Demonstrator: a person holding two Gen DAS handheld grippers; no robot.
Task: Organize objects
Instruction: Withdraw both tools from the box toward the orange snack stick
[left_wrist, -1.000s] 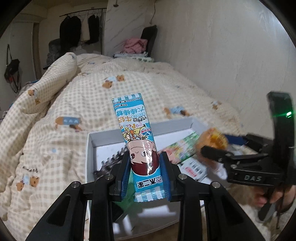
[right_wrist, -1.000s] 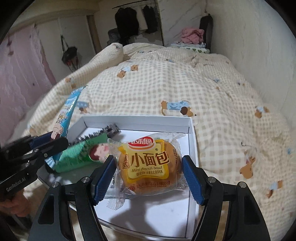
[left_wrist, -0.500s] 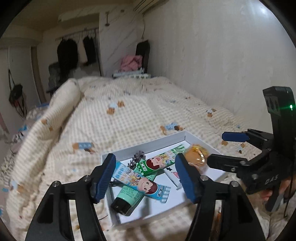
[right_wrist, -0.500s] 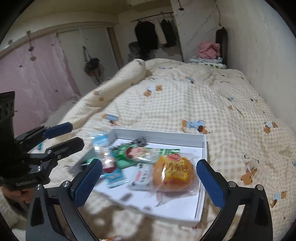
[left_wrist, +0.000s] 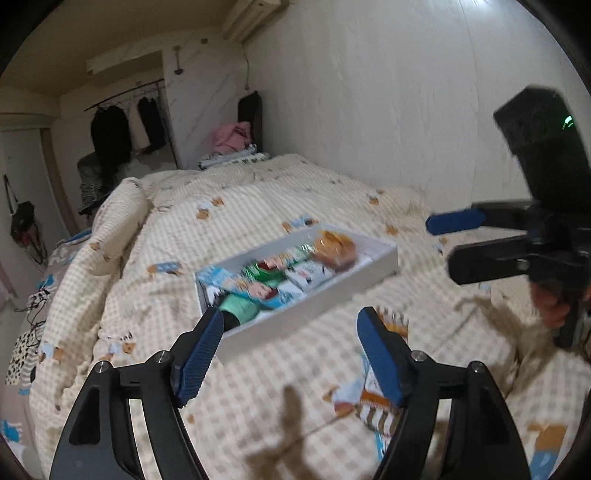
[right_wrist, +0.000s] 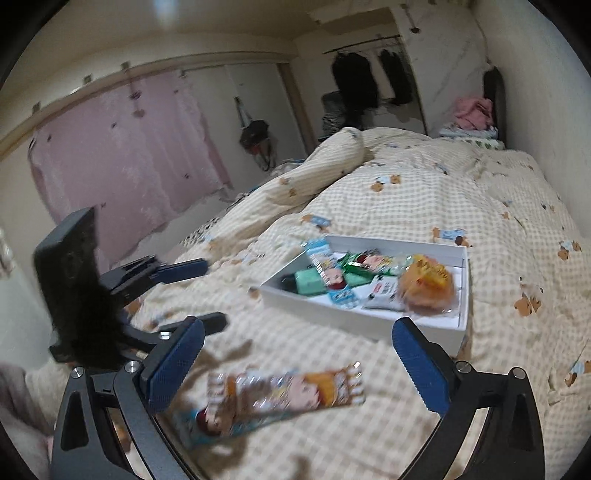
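Observation:
A white shallow box (left_wrist: 321, 302) (right_wrist: 463, 291) lies on the checked quilt and holds several snack packets: a blue candy packet (right_wrist: 327, 267), a green packet (right_wrist: 364, 264), a mint-green tube (right_wrist: 308, 282) and a small bread bun in a wrapper (right_wrist: 426, 286) (left_wrist: 334, 249). My left gripper (left_wrist: 290, 356) is open and empty, pulled back from the box. My right gripper (right_wrist: 297, 365) is open and empty, over two loose snack packets (right_wrist: 284, 393) on the quilt in front of the box. These packets also show by my left gripper's right finger (left_wrist: 373, 402).
The bed's quilt (right_wrist: 424, 192) stretches far behind the box, with a rolled fold (left_wrist: 110, 229) on the left. A white wall (left_wrist: 388, 110) runs along the right. Clothes (right_wrist: 352, 85) hang on a rail at the far end.
Both grippers let go of their items into the box, opened wide, and pulled back and up. The blue packet and the bun now lie in the box.

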